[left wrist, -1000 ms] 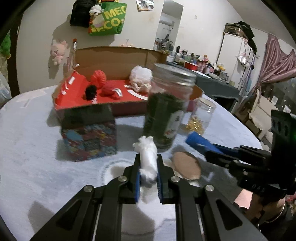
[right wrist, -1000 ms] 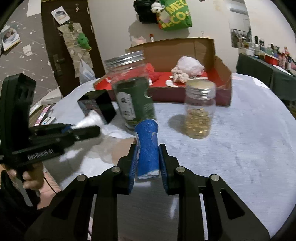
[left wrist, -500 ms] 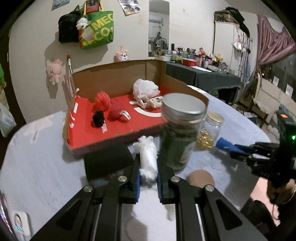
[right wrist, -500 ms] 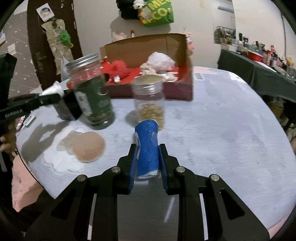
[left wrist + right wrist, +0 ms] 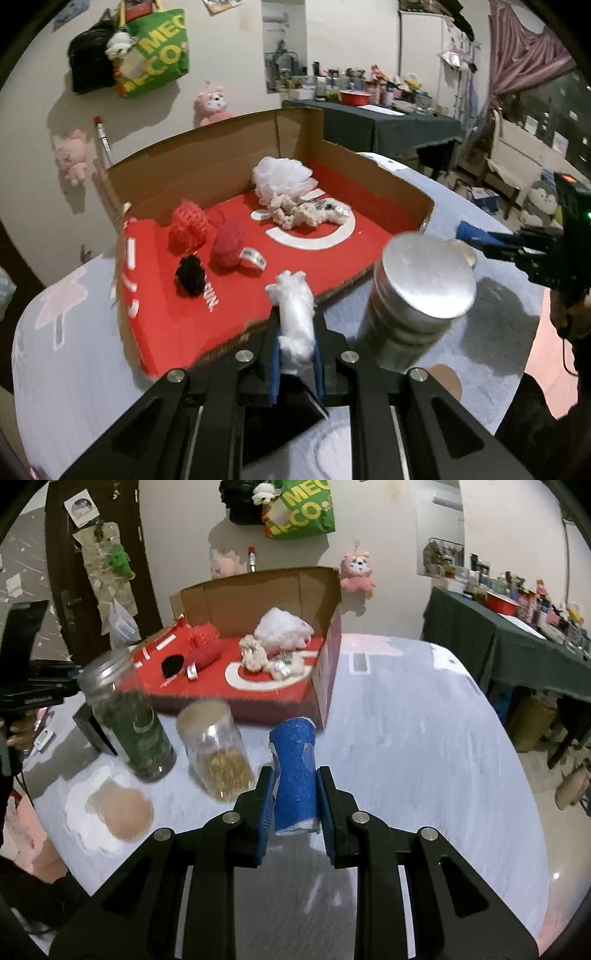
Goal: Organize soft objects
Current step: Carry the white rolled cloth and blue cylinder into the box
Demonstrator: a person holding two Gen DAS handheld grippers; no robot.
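Observation:
My left gripper (image 5: 295, 332) is shut on a white fluffy soft piece (image 5: 295, 317), held above the near edge of the red-lined cardboard box (image 5: 376, 199). Inside the box lie a white mesh puff (image 5: 282, 177), a cream knitted bundle (image 5: 306, 214), two red soft balls (image 5: 188, 223) and a black pompom (image 5: 189, 275). My right gripper (image 5: 295, 786) is shut on a blue spongy roll (image 5: 295, 771), held above the table in front of the same box (image 5: 327, 672). That right gripper (image 5: 480, 236) shows at the right of the left wrist view.
A dark-filled jar with a metal lid (image 5: 127, 716) and a clear jar of golden bits (image 5: 216, 753) stand near the box. A tan round pad (image 5: 123, 814) lies on a white doily. A black box (image 5: 90, 725) stands behind the dark jar. A person's hand (image 5: 18, 731) holds the left gripper.
Both grippers rose and moved toward the red box with their pieces still held. The left view now looks down into the box; the jars have slid lower and closer in both views.

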